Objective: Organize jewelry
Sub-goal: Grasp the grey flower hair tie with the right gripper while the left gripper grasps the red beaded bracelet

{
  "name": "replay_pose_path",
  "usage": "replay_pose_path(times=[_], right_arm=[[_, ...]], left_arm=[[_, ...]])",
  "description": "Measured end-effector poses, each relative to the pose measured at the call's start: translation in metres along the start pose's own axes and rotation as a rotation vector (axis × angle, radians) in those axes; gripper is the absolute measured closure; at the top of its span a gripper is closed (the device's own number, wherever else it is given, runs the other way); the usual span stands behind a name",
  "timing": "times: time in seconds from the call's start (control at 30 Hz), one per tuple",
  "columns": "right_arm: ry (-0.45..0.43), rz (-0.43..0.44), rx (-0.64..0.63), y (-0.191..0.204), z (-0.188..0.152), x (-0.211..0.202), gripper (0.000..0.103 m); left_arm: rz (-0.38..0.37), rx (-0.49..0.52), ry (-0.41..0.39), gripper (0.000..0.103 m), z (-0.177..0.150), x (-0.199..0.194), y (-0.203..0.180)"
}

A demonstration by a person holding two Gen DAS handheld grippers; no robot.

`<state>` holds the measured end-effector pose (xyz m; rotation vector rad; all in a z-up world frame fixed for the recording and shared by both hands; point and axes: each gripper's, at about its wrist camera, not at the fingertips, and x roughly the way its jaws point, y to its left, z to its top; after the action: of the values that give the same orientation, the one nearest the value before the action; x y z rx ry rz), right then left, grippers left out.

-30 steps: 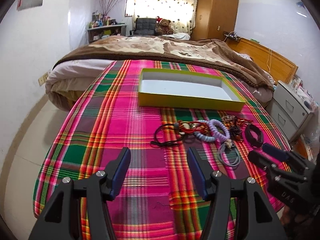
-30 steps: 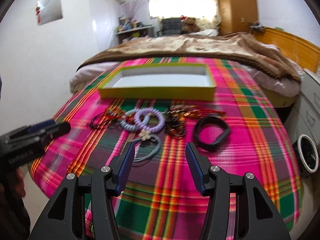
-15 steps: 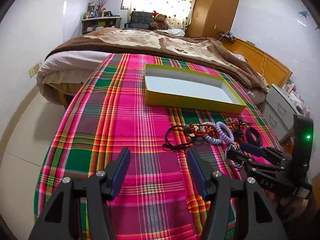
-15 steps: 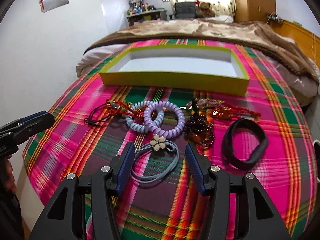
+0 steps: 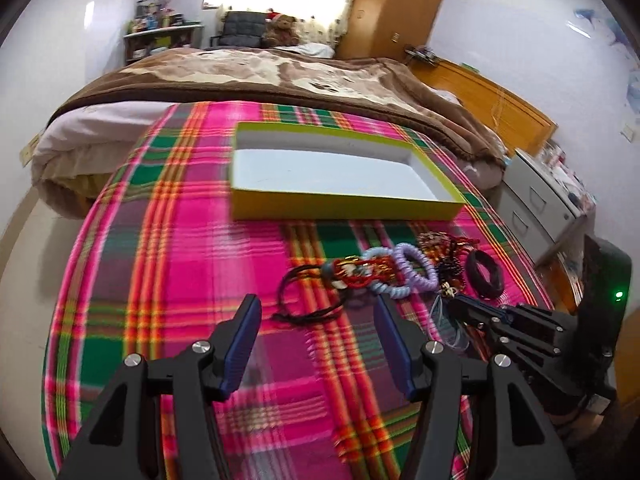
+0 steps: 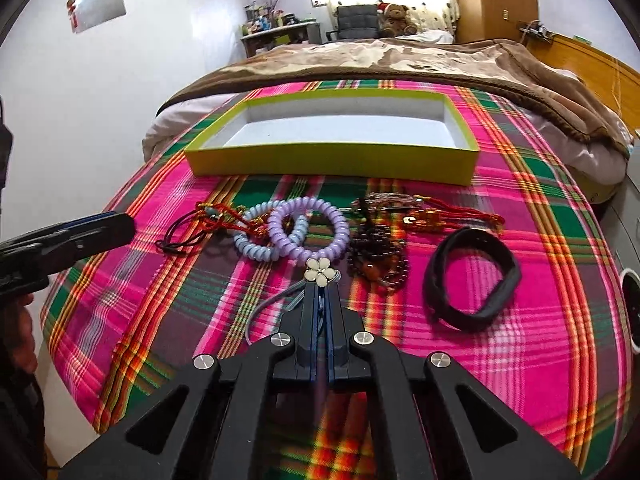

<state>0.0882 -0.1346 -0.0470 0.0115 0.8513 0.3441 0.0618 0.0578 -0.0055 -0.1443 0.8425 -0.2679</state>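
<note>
A yellow box (image 6: 332, 165) with a white inside lies open on the plaid cloth; it also shows in the left wrist view (image 5: 344, 204). In front of it lie a purple coil band (image 6: 308, 226), a pale blue coil band (image 6: 250, 240), a black cord with red knots (image 6: 188, 236), dark beads (image 6: 378, 256), red tassels (image 6: 452, 216) and a black band (image 6: 472, 280). My right gripper (image 6: 320, 300) is shut on a grey-blue hair tie with a white flower (image 6: 318, 272). My left gripper (image 5: 316, 328) is open and empty, just short of the black cord (image 5: 308, 300).
A bed with a brown blanket (image 5: 280, 76) lies beyond the cloth. Grey drawers (image 5: 536, 208) stand at the right. The plaid cloth (image 5: 180, 248) drops off at its left and near edges.
My right gripper has moved down and forward and closed on the flower hair tie. My left gripper has moved closer to the jewelry and stays open.
</note>
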Motion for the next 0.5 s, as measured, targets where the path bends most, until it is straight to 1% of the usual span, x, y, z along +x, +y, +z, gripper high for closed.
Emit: replay_pose_path(times=[0.13,0.2,0.3,0.37,0.5], right_arm=[[-0.033,0.014,0.036,-0.010,0.000,-0.016,0.101],[-0.045,0.023,0.045,-0.013,0.001,-0.022,0.101],[-0.063,0.026,0.052,-0.015,0.003,-0.030,0.101],[-0.073,0.030,0.056,-0.017,0.006,-0.034,0.101],[-0.083,0.038,0.062,-0.019,0.010,-0.037,0.101]], left_arm=[[-0.006,0.069,0.013,0.043,0.010,0.012,-0.014],[0.001,0.089,0.028,0.043,0.014,0.018,-0.019],[-0.004,0.128,0.027,0.043,0.019,0.024,-0.028],[0.002,0.141,0.045,0.043,0.022,0.031,-0.030],[-0.025,0.197,0.069,0.043,0.026,0.040,-0.041]])
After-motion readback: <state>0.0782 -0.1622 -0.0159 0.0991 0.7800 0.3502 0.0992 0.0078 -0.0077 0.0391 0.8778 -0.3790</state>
